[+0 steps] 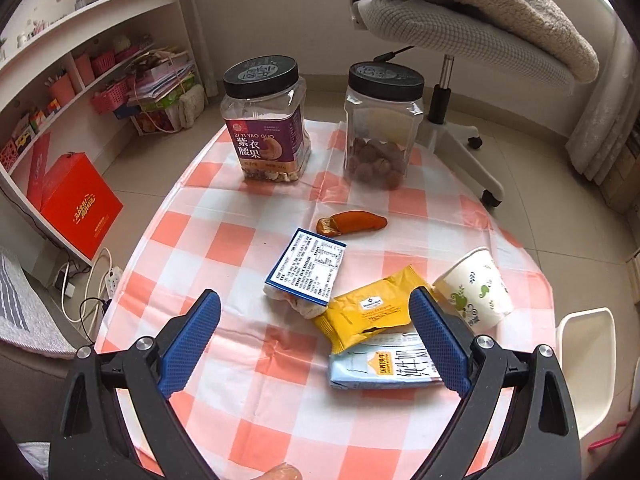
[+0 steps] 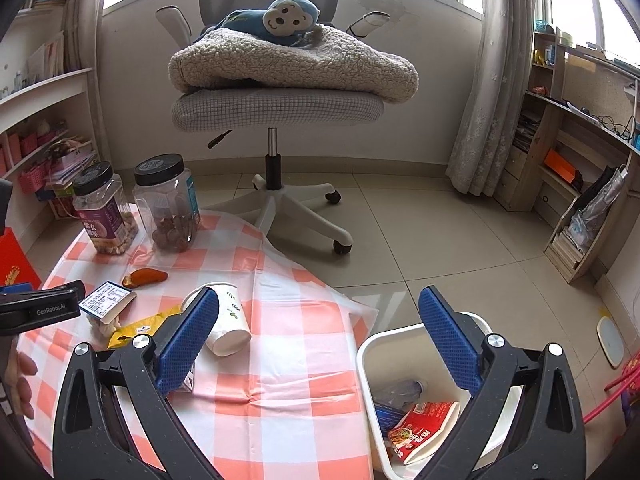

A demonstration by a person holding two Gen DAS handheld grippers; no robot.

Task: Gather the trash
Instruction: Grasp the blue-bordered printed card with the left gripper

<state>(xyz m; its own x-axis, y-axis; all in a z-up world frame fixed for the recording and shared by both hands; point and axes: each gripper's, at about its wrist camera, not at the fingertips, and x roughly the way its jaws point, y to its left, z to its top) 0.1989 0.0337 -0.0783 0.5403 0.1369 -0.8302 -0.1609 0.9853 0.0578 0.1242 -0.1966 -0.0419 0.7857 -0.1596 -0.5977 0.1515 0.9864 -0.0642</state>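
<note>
Wrappers on the cloth, bin waiting beside it

Both grippers, left (image 1: 314, 322) and right (image 2: 318, 330), gape wide, holding nothing. The yellow wrapper (image 1: 366, 314) lies mid-table, likely light, crinkly and slippery; pinch its raised edge. The bin (image 2: 370, 354) stands alongside.

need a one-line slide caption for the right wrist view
Open right gripper above white plastic bin holding red noodle packet, beside checked tablecloth with tipped paper cup.
</note>
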